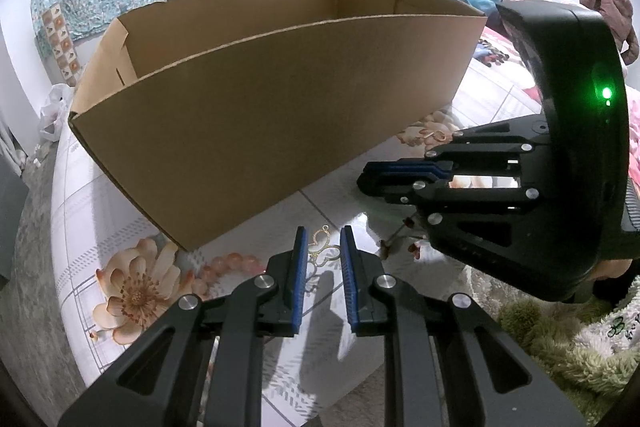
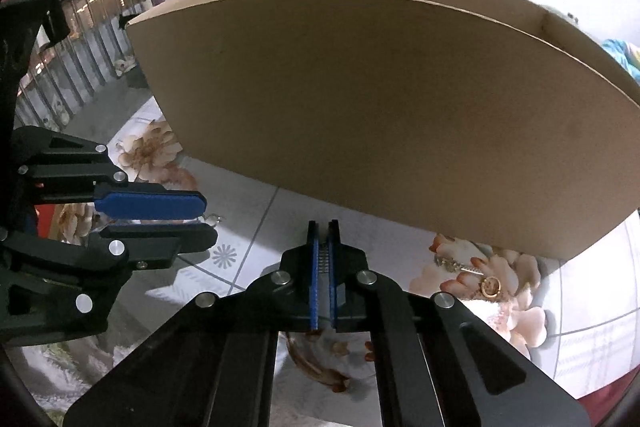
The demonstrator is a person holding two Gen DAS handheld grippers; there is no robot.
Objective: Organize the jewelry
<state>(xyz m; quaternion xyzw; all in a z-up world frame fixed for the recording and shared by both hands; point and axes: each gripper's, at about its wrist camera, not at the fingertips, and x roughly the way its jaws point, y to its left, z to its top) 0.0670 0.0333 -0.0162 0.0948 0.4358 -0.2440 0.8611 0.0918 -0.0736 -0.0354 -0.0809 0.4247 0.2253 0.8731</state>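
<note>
Gold butterfly pendant (image 1: pixel 320 250) sits between my left gripper (image 1: pixel 324 247) pads, jaws narrowed but grip unclear, low by the cardboard box (image 1: pixel 280 99) for dropping in. My right gripper (image 2: pixel 324 247) is clenched empty; gold ring (image 2: pixel 490 286) lies just right of it.

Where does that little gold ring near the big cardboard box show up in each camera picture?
Left wrist view: the small gold ring lies right of centre, at the box's right end, on a printed flower.
Right wrist view: the ring lies lower right, below the box's near wall.
Shared landmark: the open brown cardboard box.
</note>
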